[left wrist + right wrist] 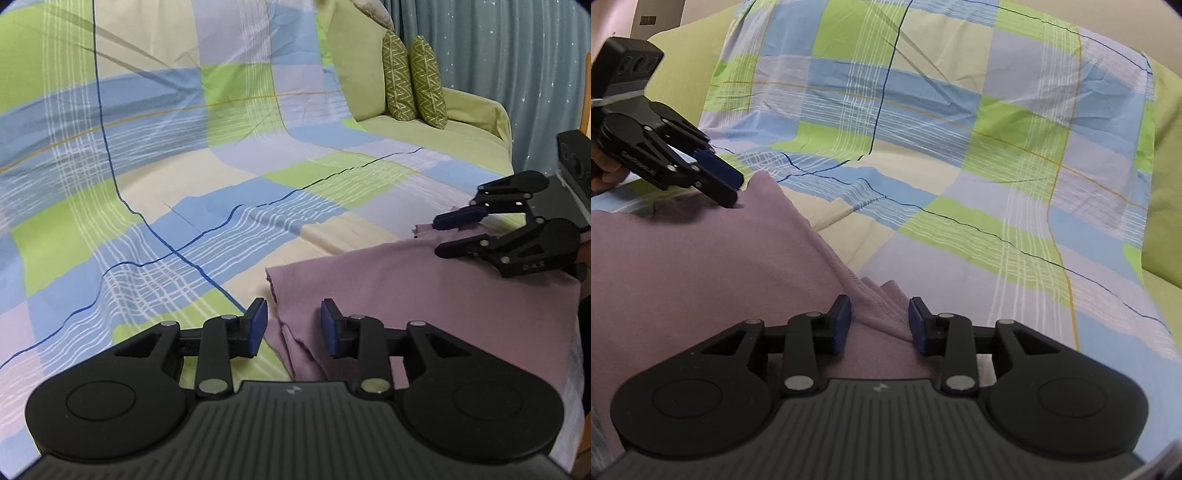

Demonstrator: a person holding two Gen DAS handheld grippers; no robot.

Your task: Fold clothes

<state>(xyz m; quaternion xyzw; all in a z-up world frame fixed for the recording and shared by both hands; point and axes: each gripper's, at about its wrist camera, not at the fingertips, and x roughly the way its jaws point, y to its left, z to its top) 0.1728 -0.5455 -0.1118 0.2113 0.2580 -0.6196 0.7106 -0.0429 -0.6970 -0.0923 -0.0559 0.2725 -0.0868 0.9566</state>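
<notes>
Both sets of jaws stood spread, with nothing pinched between them. Left gripper (293, 326), black with blue pads, sat low over the near left corner of the folded mauve knit garment (424, 291); its left pad (258, 325) lay over the sheet just beside the cloth edge, the right pad over the cloth itself. Layered edges of the garment showed between the two pads.

Right gripper (879, 323), same build, was over the opposite corner of the garment (713, 266), where stitched hems bunched in small folds between its pads. In the left wrist view the right gripper (448, 236) appeared at the far right edge of the cloth, one finger above the other with a clear gap between. In the right wrist view the left gripper (733, 190) appeared at upper left, tips at the garment's far edge; contact could not be confirmed.

Garment lay folded on a checked sheet of green, blue, lilac and cream (166, 192) draped over a pale green sofa (465, 122). Two green zigzag-patterned cushions (413, 81) stood upright at the sofa's far end, before a blue-grey curtain (498, 66).
</notes>
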